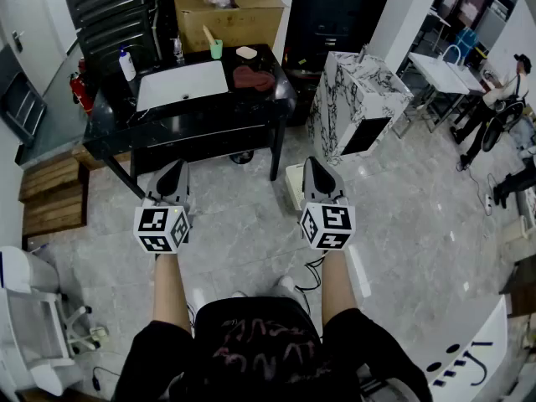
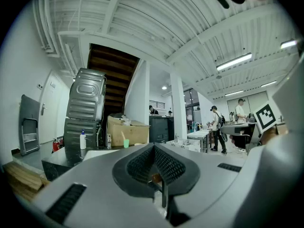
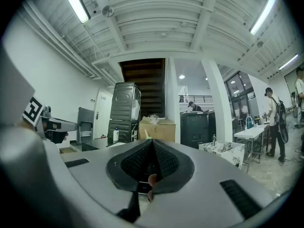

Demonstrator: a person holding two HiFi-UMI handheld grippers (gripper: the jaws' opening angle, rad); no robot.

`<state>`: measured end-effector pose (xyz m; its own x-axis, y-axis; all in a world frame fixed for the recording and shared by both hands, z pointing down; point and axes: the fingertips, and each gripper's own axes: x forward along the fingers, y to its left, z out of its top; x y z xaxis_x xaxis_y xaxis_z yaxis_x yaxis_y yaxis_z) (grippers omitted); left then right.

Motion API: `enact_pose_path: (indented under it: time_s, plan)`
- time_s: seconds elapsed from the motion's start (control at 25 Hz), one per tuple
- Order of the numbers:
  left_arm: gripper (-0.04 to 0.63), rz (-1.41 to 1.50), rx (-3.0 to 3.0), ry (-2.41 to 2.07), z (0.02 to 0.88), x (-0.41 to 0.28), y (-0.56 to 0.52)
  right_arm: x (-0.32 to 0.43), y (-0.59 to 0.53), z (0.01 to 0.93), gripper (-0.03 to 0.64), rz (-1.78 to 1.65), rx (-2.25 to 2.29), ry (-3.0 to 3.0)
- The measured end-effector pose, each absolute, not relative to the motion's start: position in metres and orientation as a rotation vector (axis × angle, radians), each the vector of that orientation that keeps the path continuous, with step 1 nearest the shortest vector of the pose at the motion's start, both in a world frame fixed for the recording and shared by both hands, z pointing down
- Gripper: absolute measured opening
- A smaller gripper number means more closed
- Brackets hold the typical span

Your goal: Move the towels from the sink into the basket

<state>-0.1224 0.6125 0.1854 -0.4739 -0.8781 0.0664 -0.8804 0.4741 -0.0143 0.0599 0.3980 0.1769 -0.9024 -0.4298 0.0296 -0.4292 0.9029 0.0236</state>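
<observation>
The black counter (image 1: 201, 128) stands well ahead across the tiled floor (image 1: 243, 233), with a white sink (image 1: 182, 84) set in its top. The left claw (image 1: 173, 170) and the right claw (image 1: 316, 166) are held level side by side, each with its jaws pressed together on nothing. A dark red towel (image 1: 253, 78) lies bunched on the counter just right of the sink, well apart from both claws, ahead and between them.

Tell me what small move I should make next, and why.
Probably step toward the black table: the left gripper and right gripper are shut and empty well short of it, and the reddish towel lies beside the white sink.
</observation>
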Motion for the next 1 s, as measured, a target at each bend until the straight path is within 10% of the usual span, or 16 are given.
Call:
enact_pose_path:
  time_s: [1.0]
  plan:
    - [0.009,0.053,1.615,-2.616,0.201,-0.147,0.599,0.026,0.396,0.191,0.015,-0.065,0.703,-3.004]
